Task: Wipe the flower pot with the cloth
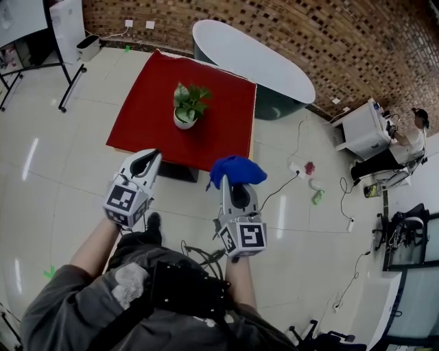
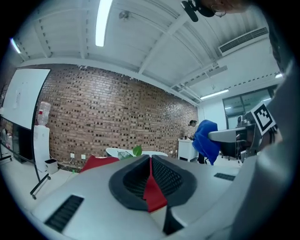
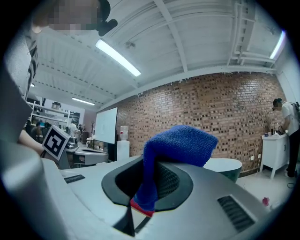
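Floor of pale glossy tiles runs to a red-brown brick wall at the far side of the room. The low square table under a red cloth cover stands on it. Past that table's far right corner is a white oval-topped table. Well off the red table's right side, a person sits at a white desk.

Counted: two tables, one pot, one cloth, two grippers. The small round white flower pot with a green leafy plant stands upright near the middle of the red table, apart from both grippers.

Both are on the near side of the table, over the floor. The left gripper is just short of the near edge. Its jaws are all but together, leaving only a sliver between them, and they have nothing in them. The right gripper is by the near right corner, jaws clamped on the bright blue terry cloth — the bunched fabric spills over the tips.
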The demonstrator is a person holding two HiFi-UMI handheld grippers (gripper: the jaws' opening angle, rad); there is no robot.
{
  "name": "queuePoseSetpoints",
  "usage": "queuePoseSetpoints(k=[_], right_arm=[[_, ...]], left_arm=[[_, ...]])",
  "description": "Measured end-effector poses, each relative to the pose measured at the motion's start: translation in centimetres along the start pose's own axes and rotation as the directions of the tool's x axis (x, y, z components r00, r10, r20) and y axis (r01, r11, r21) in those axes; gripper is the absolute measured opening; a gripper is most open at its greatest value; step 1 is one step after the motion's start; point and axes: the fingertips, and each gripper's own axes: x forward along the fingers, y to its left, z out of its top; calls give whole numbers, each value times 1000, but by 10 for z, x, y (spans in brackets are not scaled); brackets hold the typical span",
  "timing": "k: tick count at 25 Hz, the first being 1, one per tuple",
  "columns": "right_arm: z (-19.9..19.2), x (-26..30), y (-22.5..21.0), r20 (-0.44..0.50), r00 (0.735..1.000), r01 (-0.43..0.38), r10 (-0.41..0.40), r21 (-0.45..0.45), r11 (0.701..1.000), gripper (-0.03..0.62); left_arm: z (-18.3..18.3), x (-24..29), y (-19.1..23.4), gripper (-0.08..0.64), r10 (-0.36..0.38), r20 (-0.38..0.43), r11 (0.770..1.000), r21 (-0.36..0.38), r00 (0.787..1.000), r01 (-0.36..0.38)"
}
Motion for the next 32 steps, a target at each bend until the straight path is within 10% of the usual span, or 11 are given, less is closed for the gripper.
queuePoseSetpoints(k=[9,22,32], right_arm=[[-5,125,-26,-41,997,64,-64,16,998,64],[-40,184,-95,-69,990,126,-121,65,990,64],[-79,235,-146,-168,984,78,-64,77,994,64]], left_arm=[[-15,84,90,61,-48,-18,999,-6,999,48],[-66,184,113,396,-94,-92,996,-4,991,95],[-108,252,118,466,-100,-154,995,15,983,103]])
